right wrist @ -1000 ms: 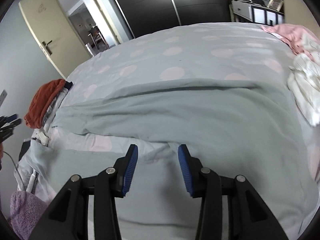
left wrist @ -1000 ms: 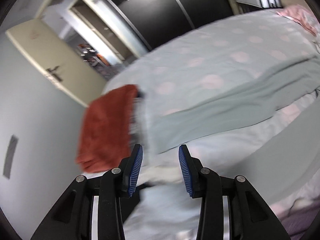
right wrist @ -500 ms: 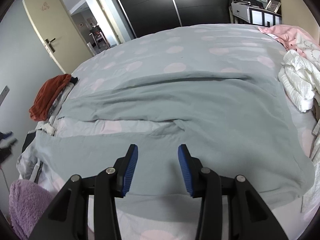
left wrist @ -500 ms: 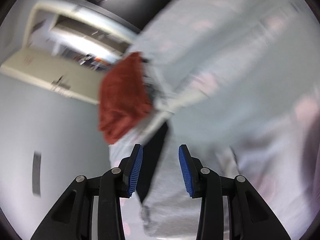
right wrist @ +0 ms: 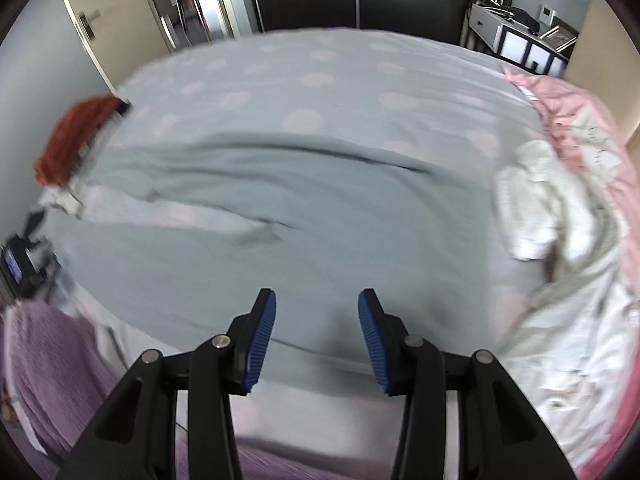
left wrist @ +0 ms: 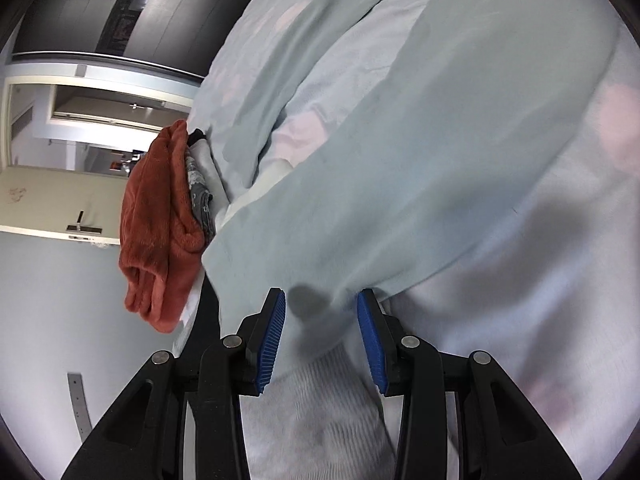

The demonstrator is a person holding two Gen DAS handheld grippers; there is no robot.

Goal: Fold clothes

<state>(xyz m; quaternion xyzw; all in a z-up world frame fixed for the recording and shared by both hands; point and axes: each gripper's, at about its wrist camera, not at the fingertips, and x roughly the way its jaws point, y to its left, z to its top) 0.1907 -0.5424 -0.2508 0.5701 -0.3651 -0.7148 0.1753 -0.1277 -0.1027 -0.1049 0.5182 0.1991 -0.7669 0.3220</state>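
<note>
With both grippers, left (left wrist: pixel 321 322) and right (right wrist: pixel 316 318), wide apart holding nothing, left risks pinching bedcover (left wrist: pixel 500 340) beneath sheet (left wrist: pixel 400 184).

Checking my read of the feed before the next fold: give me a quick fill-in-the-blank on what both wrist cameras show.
1. Both the left hand-held gripper and the right hand-held gripper have their jaws ____.
2. The pale grey-green sheet lies spread on a bedcover patterned with pink ____.
3. The folded garment at the bed's edge is rust-____ in colour.
4. The white clothes lie beside a ____ blanket.

Missing words: open; dots; red; pink
</note>
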